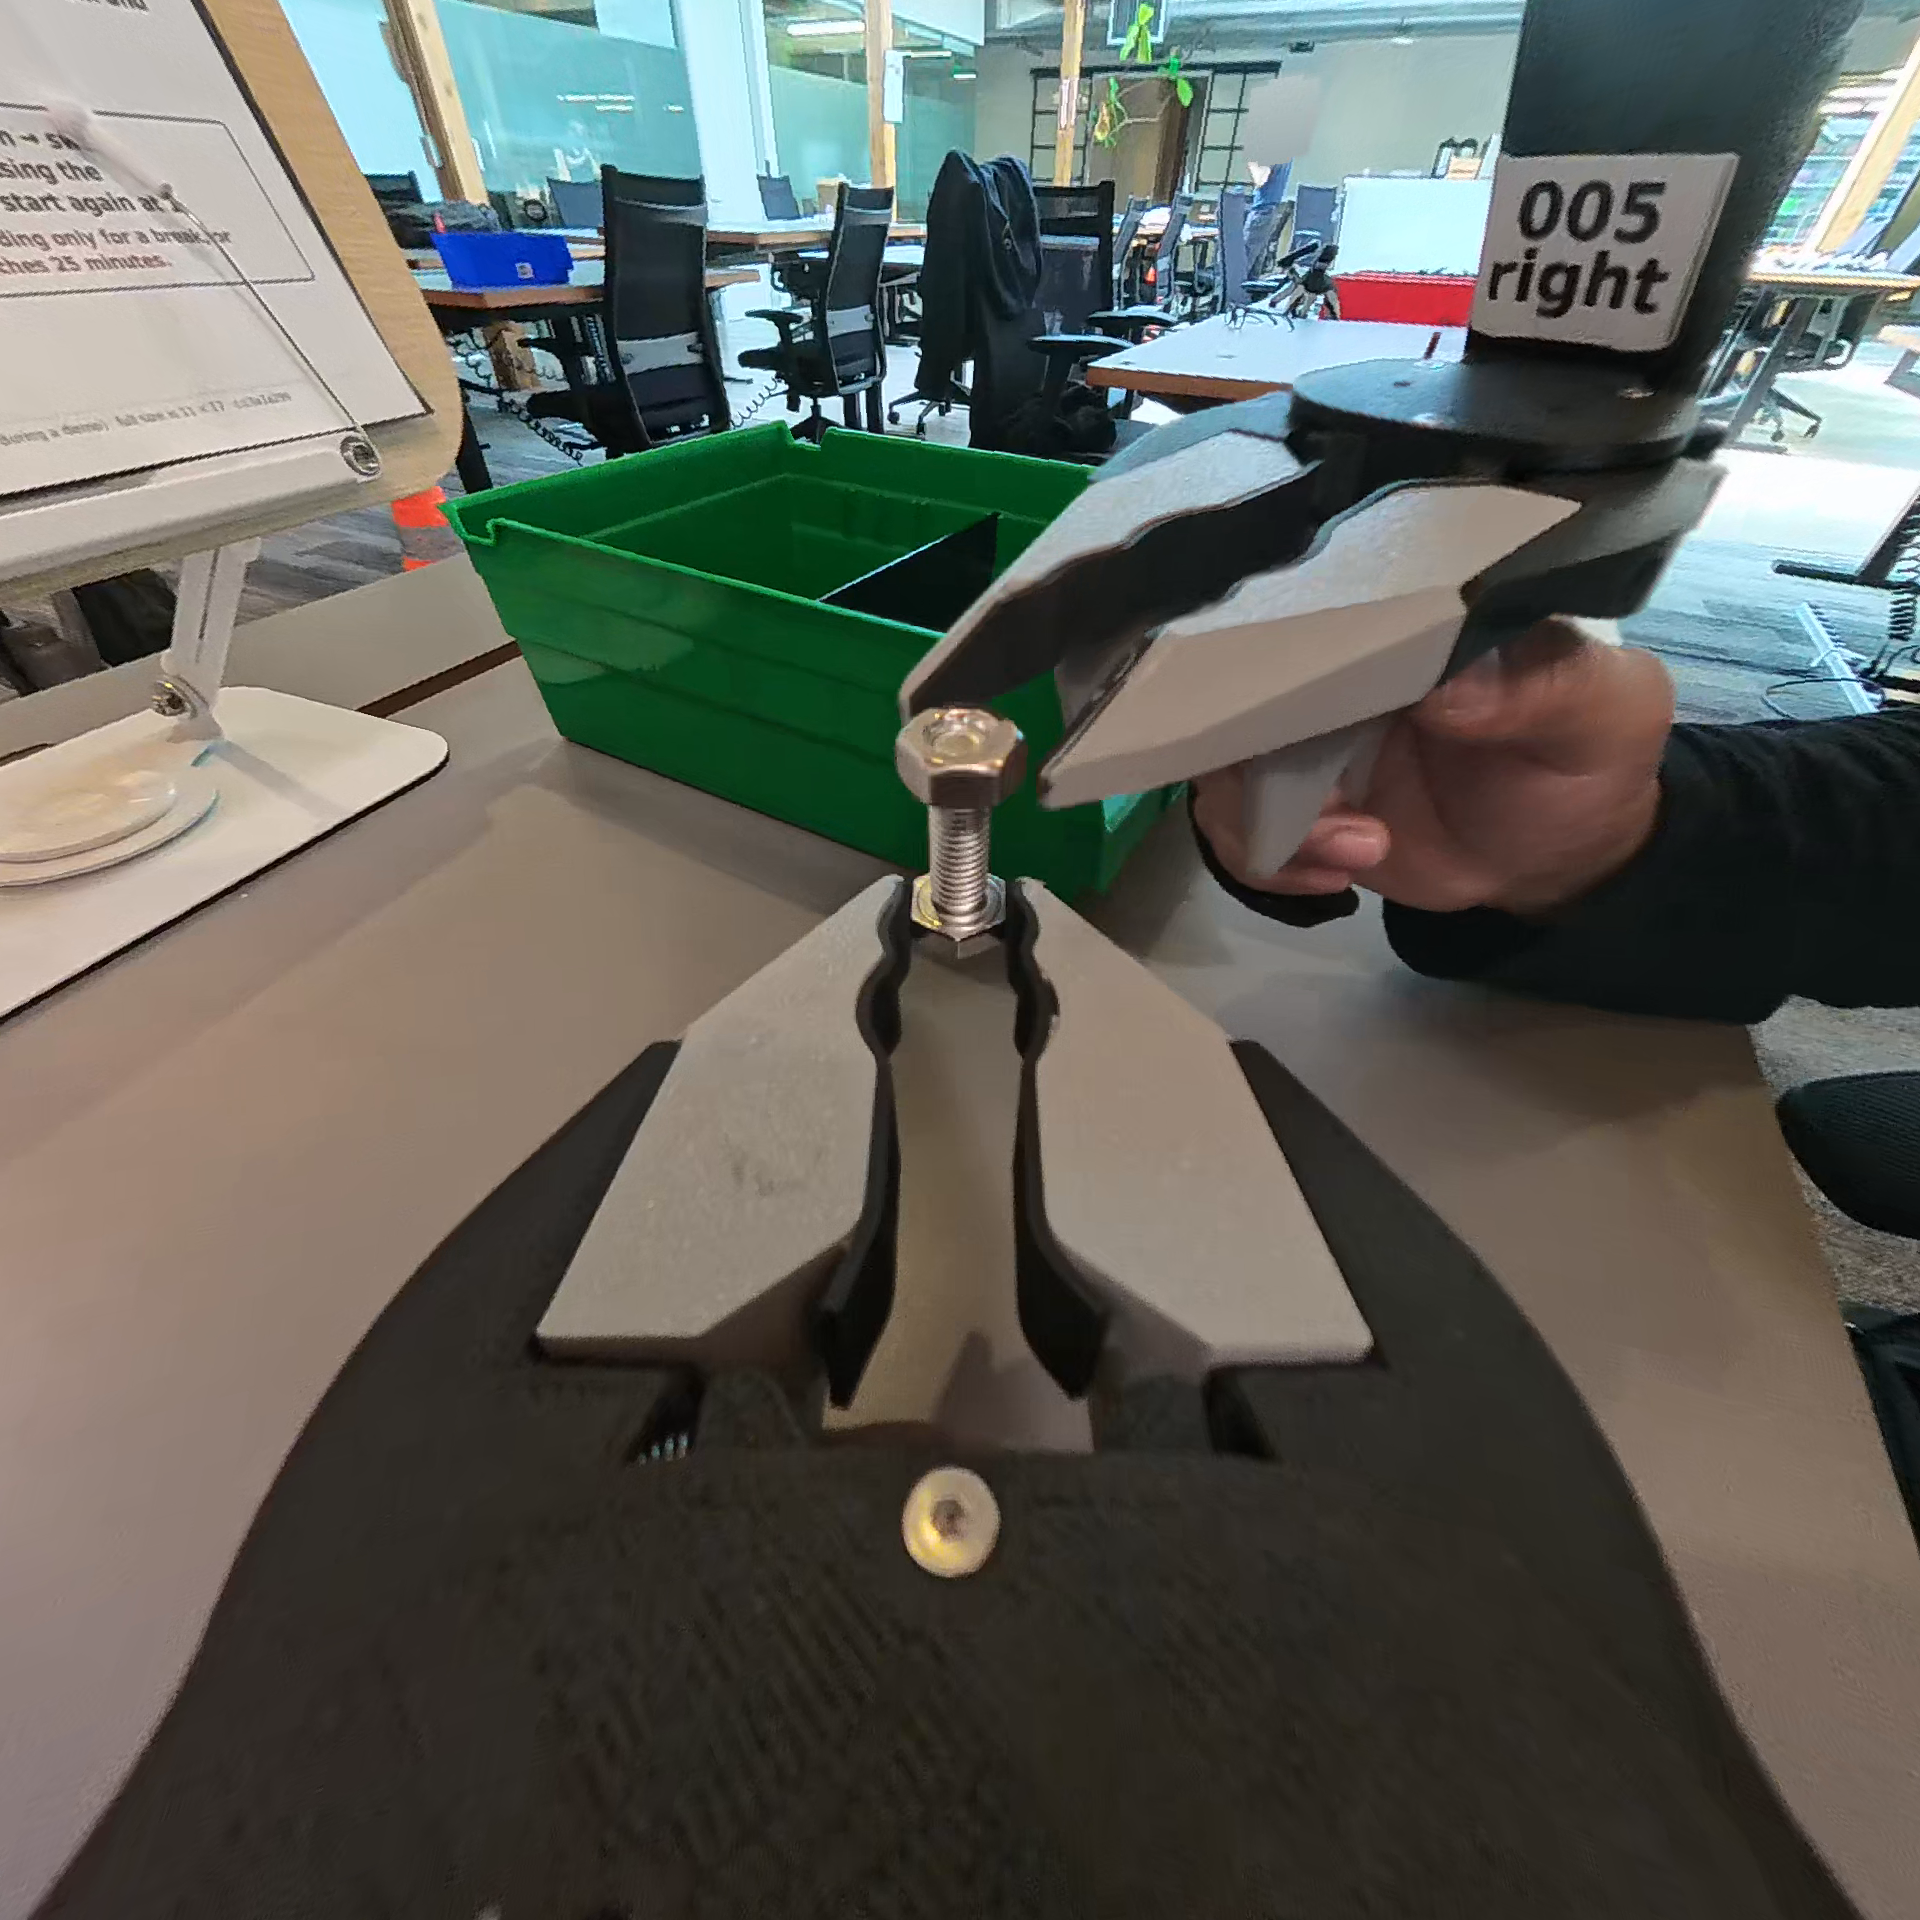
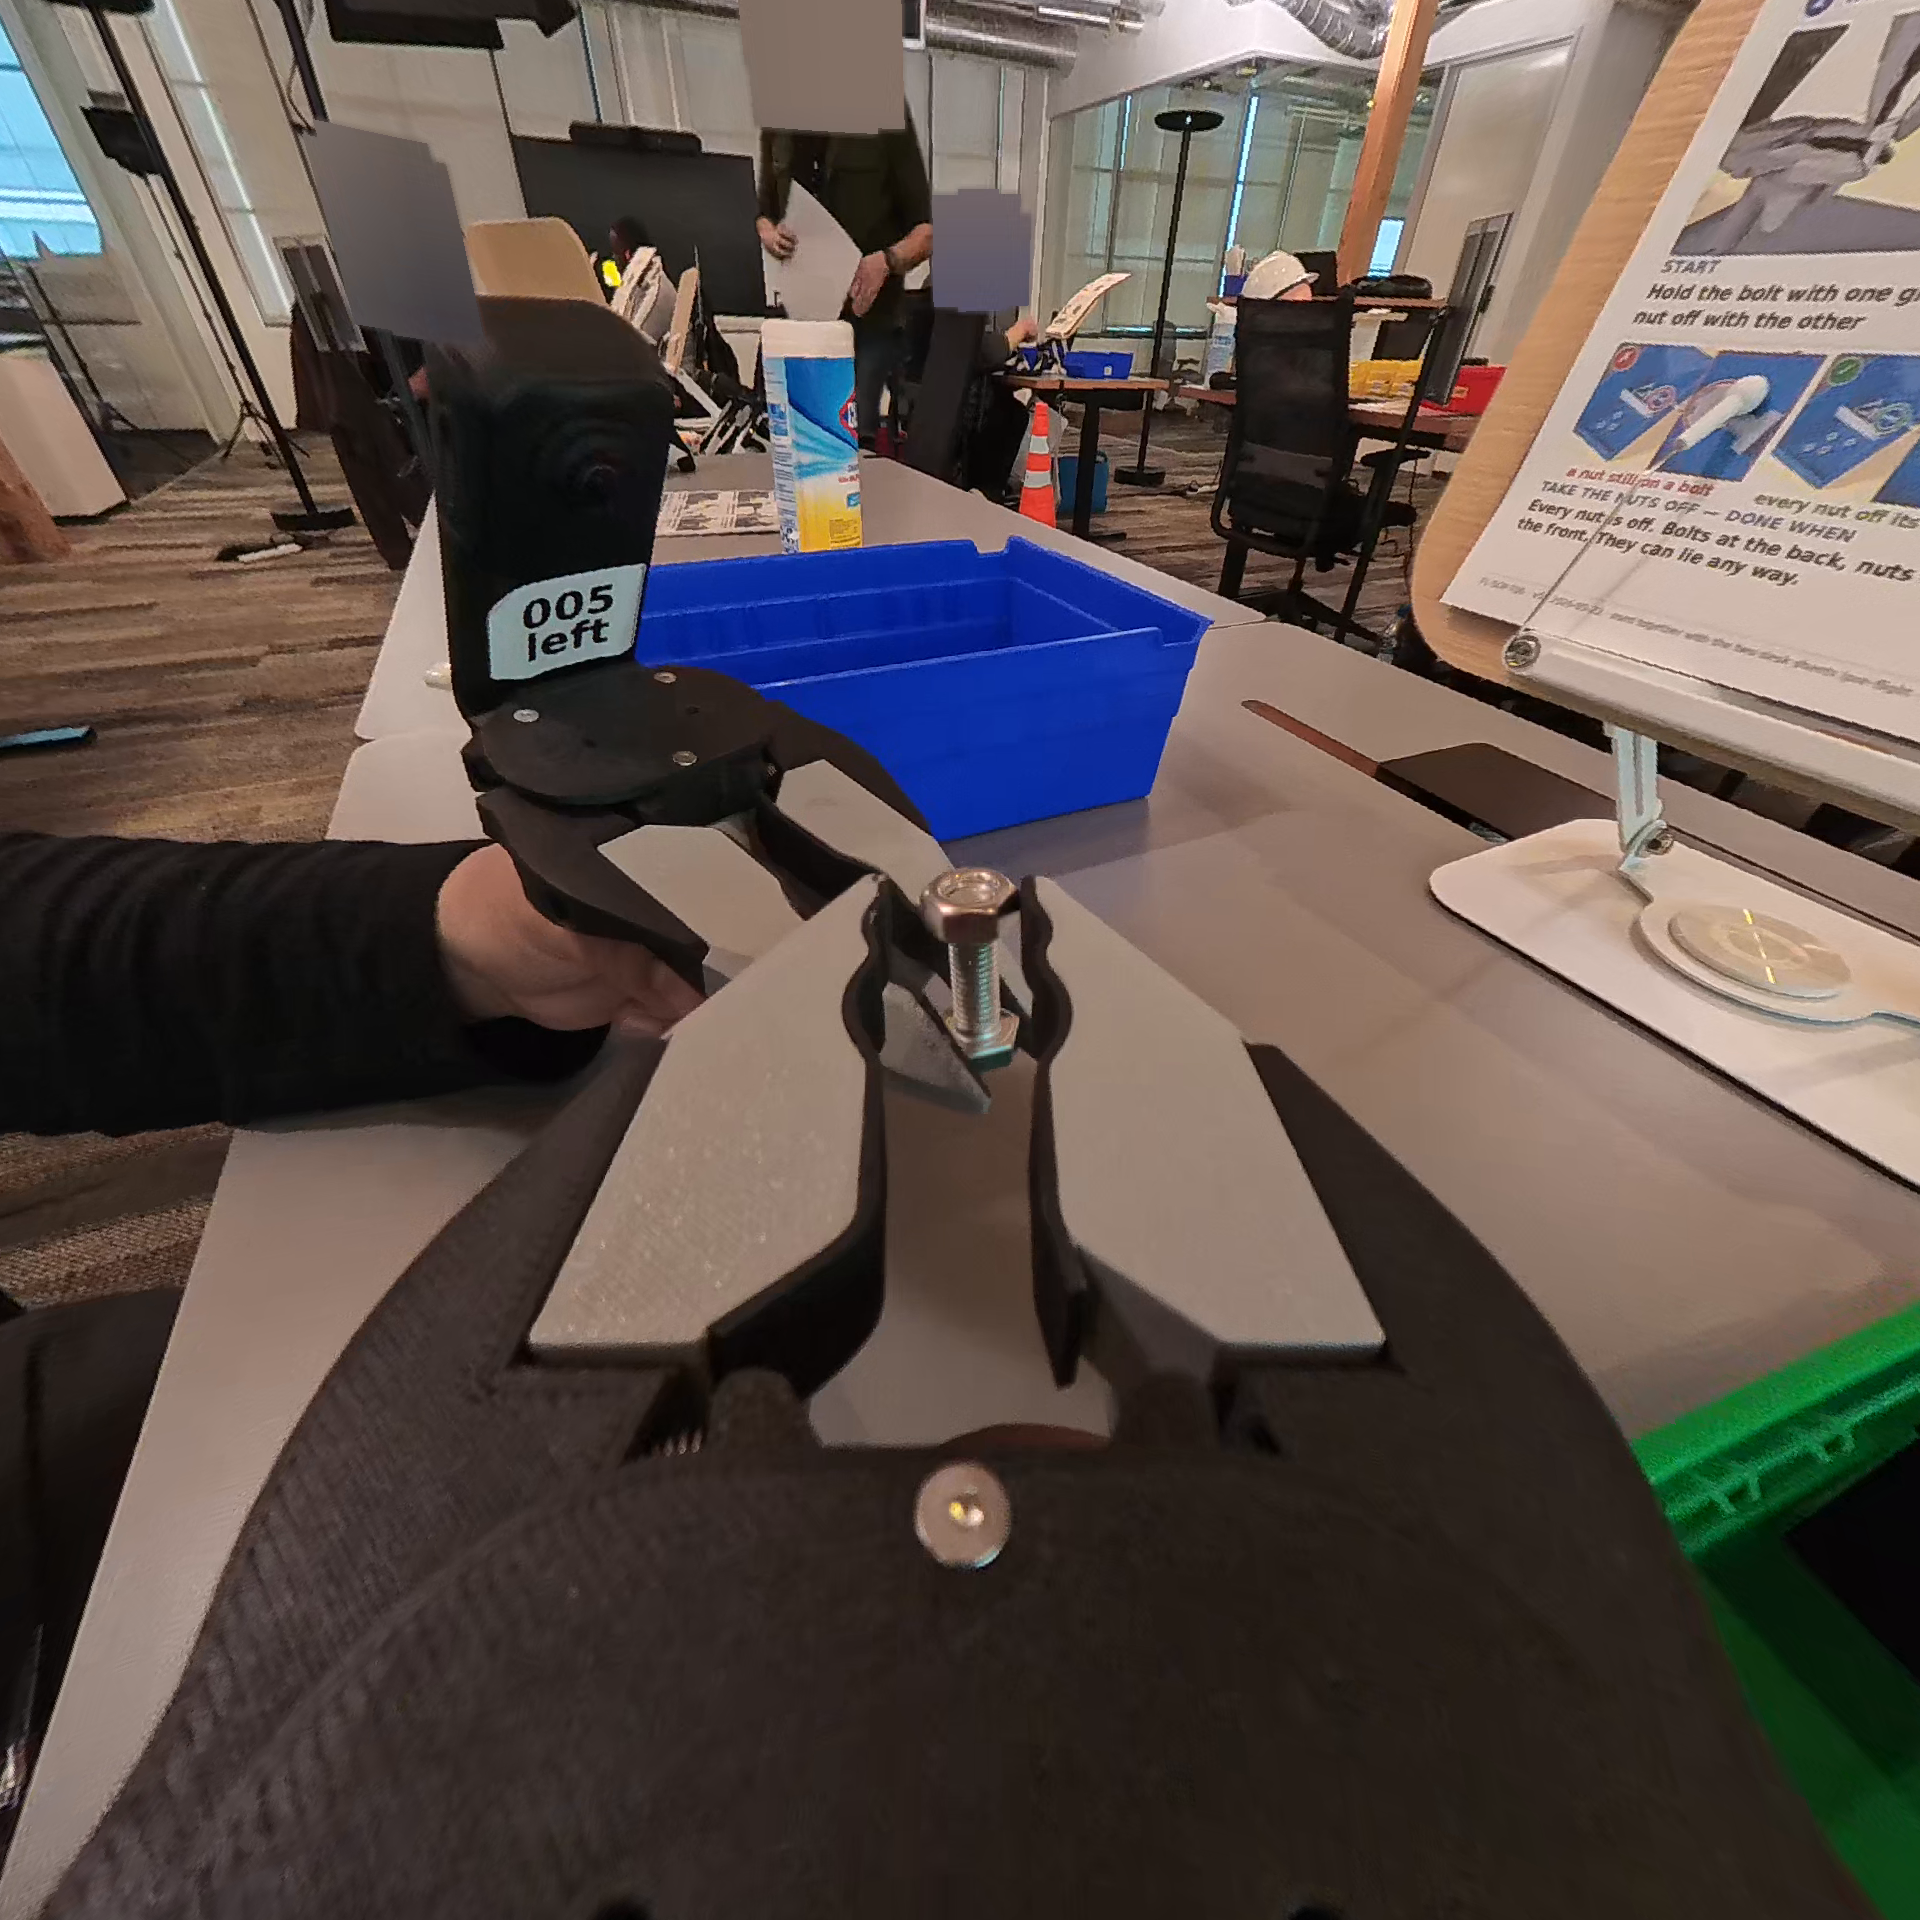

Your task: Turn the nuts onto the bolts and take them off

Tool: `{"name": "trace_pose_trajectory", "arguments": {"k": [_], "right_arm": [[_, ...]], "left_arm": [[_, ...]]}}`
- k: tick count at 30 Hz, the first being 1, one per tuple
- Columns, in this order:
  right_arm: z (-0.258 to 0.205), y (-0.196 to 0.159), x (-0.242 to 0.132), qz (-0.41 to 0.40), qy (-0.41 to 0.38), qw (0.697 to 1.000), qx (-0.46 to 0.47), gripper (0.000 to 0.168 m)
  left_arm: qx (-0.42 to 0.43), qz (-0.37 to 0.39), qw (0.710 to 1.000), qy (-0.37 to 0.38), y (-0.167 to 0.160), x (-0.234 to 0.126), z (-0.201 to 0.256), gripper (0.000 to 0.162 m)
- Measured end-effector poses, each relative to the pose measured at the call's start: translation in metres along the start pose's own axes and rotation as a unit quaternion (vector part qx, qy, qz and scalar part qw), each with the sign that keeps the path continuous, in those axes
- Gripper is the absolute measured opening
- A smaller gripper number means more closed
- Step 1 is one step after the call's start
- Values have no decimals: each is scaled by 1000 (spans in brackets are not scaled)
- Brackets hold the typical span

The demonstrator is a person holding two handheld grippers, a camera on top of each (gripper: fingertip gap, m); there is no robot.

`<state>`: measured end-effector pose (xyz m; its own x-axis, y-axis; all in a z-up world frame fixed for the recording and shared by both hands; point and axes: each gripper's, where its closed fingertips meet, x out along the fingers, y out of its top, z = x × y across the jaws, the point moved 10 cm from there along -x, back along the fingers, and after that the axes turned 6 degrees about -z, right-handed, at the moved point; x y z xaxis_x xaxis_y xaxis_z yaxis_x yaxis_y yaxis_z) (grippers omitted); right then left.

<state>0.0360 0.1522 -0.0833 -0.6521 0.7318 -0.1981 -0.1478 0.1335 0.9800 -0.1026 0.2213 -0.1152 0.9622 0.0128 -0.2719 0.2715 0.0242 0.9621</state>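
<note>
The left gripper point(image 1: 956, 914) pinches the lower end of a silver threaded steel bolt point(image 1: 954, 852) at the centre of the left wrist view, its grey fingertips pressed against what looks like the bolt's hexagonal head, with a washer-like ring just above. The bolt stands upright, clear of the grey table top point(image 1: 312, 1039). A silver hexagonal nut point(image 1: 961, 750) sits at the top of the thread.

The right gripper point(image 1: 1013, 743) comes in from the upper right of that view, its jaws spread. One tip touches or nearly touches the top of the nut and the other hangs just beside it. In the right wrist view the nut point(image 2: 968, 902) lies between the right gripper's point(image 2: 954, 914) parted tips, and whether they touch it is hard to tell. The left gripper point(image 2: 971, 1060) shows below it, gripping the bolt point(image 2: 977, 997).

A green plastic bin point(image 1: 675, 623) with a black divider stands behind the bolt in the left wrist view, and no contents are visible. A blue plastic bin point(image 2: 987, 707) in the upper middle of the right wrist view looks empty. A white instruction stand point(image 2: 1662, 914) sits at its right edge, and a wipes canister point(image 2: 816, 436) stands behind the blue bin.
</note>
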Motion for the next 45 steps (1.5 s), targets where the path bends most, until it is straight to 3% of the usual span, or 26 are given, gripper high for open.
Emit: {"name": "trace_pose_trajectory", "arguments": {"k": [9,20,33,45], "right_arm": [[-4,-3,9,-10,13,1000,3,22],[4,1,-3,8,-9,1000,9,25],[-2,-3,8,-8,-3,1000,2,25],[4,-2,2,-3,-24,1000,9,26]], "left_arm": [[21,-8,1000,-22,1,8,14,15],[-28,-1,999,26,-3,-2,-9,15],[8,-13,1000,-6,0,8,10,15],[-30,-9,999,36,-3,-1,-9,15]]}}
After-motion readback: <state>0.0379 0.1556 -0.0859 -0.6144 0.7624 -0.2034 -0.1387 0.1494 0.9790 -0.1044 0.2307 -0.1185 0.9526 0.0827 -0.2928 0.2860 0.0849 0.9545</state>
